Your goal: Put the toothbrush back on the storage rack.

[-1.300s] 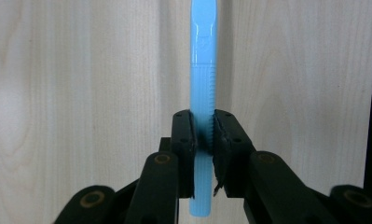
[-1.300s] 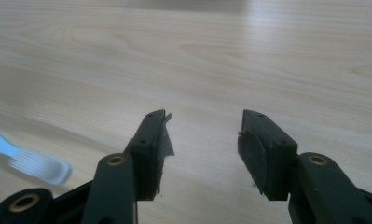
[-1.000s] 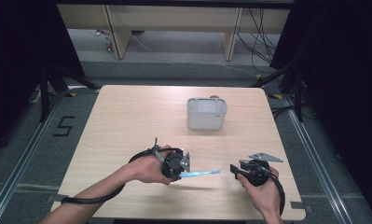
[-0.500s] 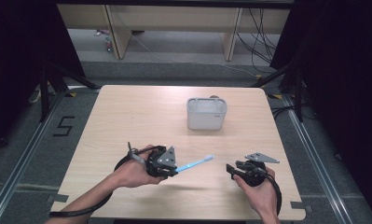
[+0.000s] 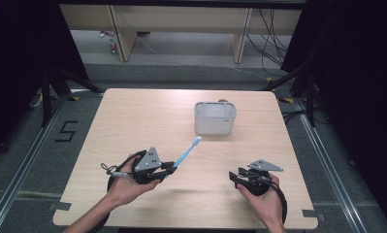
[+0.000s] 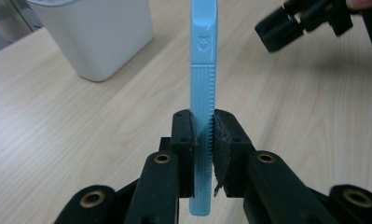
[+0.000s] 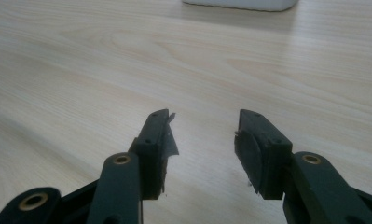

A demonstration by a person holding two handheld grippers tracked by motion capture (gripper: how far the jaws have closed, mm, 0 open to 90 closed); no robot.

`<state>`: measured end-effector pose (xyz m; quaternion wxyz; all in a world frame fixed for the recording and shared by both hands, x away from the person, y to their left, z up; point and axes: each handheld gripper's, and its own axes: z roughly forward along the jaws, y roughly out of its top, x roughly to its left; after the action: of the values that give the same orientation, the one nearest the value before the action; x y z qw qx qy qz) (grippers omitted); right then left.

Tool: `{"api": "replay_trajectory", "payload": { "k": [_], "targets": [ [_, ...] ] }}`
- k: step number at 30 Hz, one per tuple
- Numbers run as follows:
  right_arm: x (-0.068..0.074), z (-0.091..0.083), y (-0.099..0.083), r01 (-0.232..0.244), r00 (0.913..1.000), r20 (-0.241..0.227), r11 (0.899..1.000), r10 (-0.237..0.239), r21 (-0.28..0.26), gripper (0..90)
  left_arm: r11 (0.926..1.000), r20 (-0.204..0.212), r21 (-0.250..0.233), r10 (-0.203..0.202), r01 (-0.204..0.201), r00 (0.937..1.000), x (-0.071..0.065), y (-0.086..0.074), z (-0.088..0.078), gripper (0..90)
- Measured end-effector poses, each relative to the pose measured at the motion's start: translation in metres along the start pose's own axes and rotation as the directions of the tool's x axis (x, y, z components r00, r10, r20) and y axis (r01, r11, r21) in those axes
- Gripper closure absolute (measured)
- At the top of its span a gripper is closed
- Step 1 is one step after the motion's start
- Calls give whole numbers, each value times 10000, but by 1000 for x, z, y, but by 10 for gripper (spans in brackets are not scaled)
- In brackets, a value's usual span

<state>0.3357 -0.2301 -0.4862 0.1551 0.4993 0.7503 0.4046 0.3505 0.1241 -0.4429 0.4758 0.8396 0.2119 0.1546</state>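
White bin (image 5: pixel 215 118): contents hidden. Left gripper (image 5: pixel 168 167) clamps blue toothbrush (image 5: pixel 186 153); right gripper (image 5: pixel 234 177) fingers spread, empty.

Wooden table (image 5: pixel 133 121), grey floor (image 5: pixel 31 160)

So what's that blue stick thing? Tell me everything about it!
It's a light blue toothbrush, plastic by the look of it. The left claw is shut on its ribbed handle near the bottom end, with a little of the handle poking out below the jaws. A small crest is stamped higher up the handle. It's lifted off the wooden table, tilted up, and its whitish head points toward the white tub without touching it.
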Motion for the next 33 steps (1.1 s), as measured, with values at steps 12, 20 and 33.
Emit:
{"api": "replay_trajectory", "payload": {
  "k": [12,20,33],
  "targets": [
    [19,5,6,108,9976,-659,9925,-190,-1221,582,9822,-609,-1754,-783,666,9951,-1,-15,-12,787],
    [37,5,19,742,9874,-1199,9713,-1033,-2259,583,9682,-704,-2318,-1133,943,9911,-3,-32,-9,788],
    [69,8,38,1043,9623,-2110,9496,-1714,-2957,588,9641,-718,-2424,-1289,1081,9891,-8,-35,1,787]
  ]
}}
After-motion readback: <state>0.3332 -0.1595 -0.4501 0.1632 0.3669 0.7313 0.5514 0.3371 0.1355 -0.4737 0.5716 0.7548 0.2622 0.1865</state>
